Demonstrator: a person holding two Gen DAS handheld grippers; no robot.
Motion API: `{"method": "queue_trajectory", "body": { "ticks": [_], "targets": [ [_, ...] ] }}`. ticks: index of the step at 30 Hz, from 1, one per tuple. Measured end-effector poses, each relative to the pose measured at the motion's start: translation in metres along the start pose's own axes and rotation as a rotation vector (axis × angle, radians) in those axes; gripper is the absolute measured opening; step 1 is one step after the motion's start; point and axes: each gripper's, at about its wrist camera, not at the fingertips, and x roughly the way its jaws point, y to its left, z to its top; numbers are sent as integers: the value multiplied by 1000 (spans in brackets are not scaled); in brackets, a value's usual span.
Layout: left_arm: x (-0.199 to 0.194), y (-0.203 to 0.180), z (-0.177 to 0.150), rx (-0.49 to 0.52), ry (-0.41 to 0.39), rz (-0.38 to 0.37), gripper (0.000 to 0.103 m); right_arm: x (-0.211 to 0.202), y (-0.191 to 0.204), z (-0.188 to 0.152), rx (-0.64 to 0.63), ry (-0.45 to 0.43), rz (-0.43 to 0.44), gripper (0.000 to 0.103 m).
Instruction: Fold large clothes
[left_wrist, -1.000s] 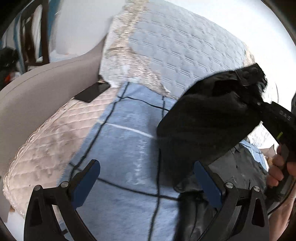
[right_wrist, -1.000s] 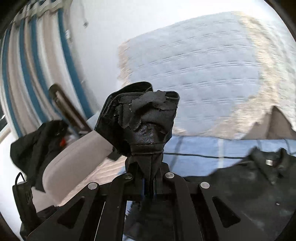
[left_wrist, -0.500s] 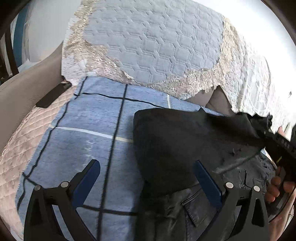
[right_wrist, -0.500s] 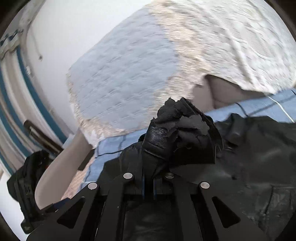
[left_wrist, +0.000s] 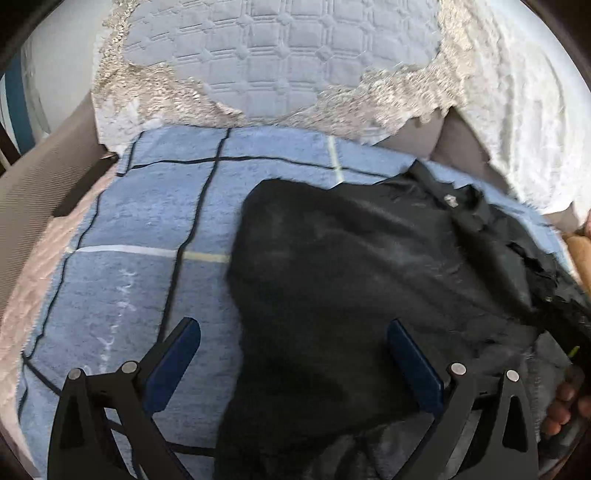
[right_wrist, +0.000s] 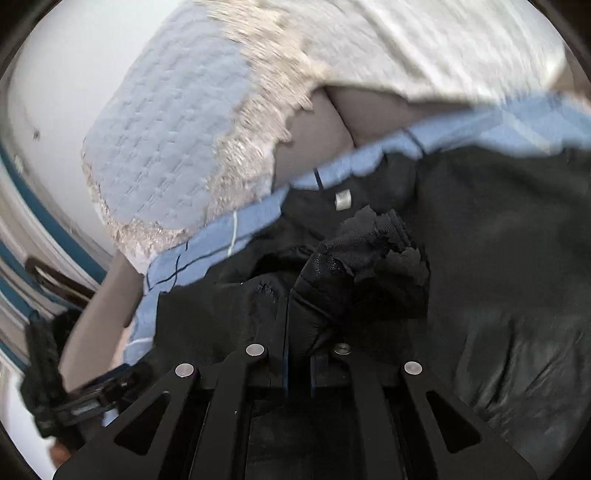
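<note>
One black leather jacket (left_wrist: 369, 266) lies spread on a blue towel with thin black and white grid lines (left_wrist: 147, 229), which covers the seat of a beige sofa (left_wrist: 33, 192); the jacket takes up the right half of the towel, its collar with a small white label toward the backrest. Two quilted covers hang over the backrest: a pale blue one with a lace border (left_wrist: 266, 59) and a white one (left_wrist: 517, 96) to its right, with bare beige upholstery showing in the gap between them. The left gripper (left_wrist: 295, 354) hovers over the jacket's left edge with its two blue-padded fingers wide apart, nothing between them. The right gripper (right_wrist: 299, 365) has its jaws nearly together on a bunched fold of the jacket's black leather (right_wrist: 354, 266); they have just been opening slightly, yet the leather is between the pads and pinched. The left half of the towel is bare, giving open room beside the jacket. A dark flat object lies at the towel's far left corner, too dim to identify.
</note>
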Motion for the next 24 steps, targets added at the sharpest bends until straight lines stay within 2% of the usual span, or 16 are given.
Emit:
{"method": "queue_trajectory", "body": {
  "ticks": [5, 8, 10, 11, 12, 15, 20, 24],
  "targets": [
    [7, 6, -11, 19, 32, 70, 103, -7, -18, -16, 53, 30, -37, 17],
    [15, 15, -16, -18, 70, 56, 103, -14, -25, -20, 73, 46, -71, 20],
    [19, 19, -18, -35, 87, 60, 103, -15, -29, -19, 97, 92, -49, 35],
    [20, 19, -19, -42, 90, 63, 103, -14, -28, -18, 94, 116, -50, 56],
    [20, 19, -19, -41, 86, 77, 103, -15, -25, -16, 72, 122, -68, 66],
    [18, 19, -19, -39, 85, 85, 103, -24, -21, -12, 44, 128, -69, 67],
    [16, 23, -20, -14, 78, 108, 103, -55, -14, -12, -104, 99, -263, 66],
    [15, 34, -24, -27, 86, 107, 103, -77, -9, -6, -201, -12, -376, 66]
  ]
}}
